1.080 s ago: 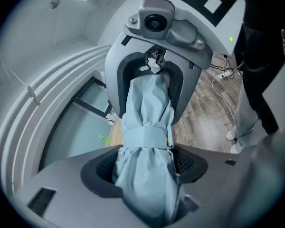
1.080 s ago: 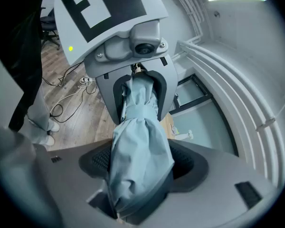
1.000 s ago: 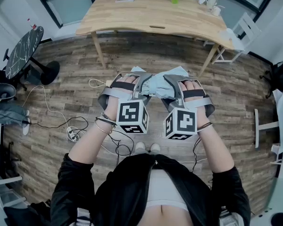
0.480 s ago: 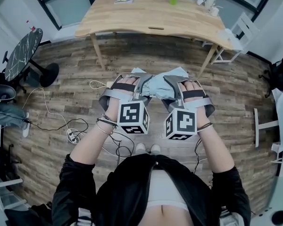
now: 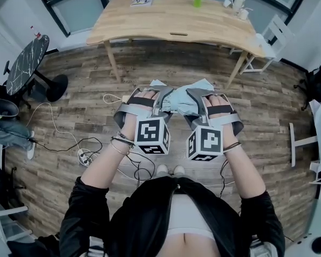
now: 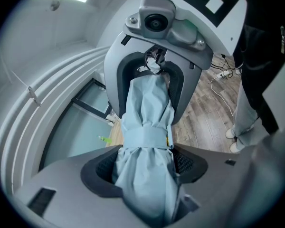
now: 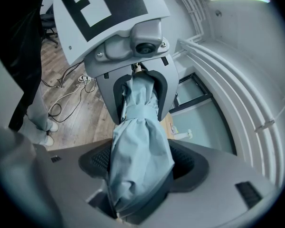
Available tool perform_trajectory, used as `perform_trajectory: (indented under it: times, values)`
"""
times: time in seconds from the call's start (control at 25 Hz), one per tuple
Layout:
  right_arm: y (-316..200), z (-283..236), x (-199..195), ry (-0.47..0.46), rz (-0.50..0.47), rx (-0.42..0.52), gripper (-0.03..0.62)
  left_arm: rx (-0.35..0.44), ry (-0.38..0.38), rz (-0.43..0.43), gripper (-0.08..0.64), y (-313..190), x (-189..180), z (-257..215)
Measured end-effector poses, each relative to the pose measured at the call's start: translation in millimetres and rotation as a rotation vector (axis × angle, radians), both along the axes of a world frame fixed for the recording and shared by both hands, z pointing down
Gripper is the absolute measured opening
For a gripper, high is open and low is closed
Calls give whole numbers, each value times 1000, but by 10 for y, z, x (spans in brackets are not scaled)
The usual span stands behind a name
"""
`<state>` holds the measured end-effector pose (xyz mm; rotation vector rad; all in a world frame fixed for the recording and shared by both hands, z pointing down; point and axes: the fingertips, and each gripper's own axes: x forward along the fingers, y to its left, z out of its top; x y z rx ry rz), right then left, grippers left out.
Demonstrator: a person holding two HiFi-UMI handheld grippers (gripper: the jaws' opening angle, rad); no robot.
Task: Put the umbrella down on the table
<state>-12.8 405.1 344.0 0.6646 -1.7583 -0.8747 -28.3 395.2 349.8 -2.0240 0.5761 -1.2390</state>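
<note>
Folded pale-blue umbrella (image 5: 177, 98) is held level, short of the wooden table (image 5: 176, 20) and well apart from its near edge, over the plank floor (image 5: 85, 95) on the person's side of it. Two-ended hold: left gripper (image 5: 159, 101) takes one end and right gripper (image 5: 196, 103) the other, the two facing each other with the bundle bridging them. Judged reason: a soft roll of cloth would sag or unfurl if taken at one point, so support at both ends keeps it straight and ready to lay flat on the table top. Left gripper view: jaws stand wide but are closed onto the cloth, ribbed pads pressing both flanks of the bundle just short of its wrap strap (image 6: 146, 137) (fabric bulges out past the pads). Right gripper view: same, jaws pinching the fuller end, which fills the gap between the pads completely. The umbrella's axis runs along each gripper's jaws, centred, not skewed toward one pad. Task status, judged: carry phase; umbrella not yet above the table, set-down not begun.
</note>
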Motion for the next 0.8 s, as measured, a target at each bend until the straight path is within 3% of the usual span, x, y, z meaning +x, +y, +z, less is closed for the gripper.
perform_trajectory:
  times: [0.8]
  values:
    - [-116,26,-240,-7,53,11,327,16,-9,45,294,-121,-235,34]
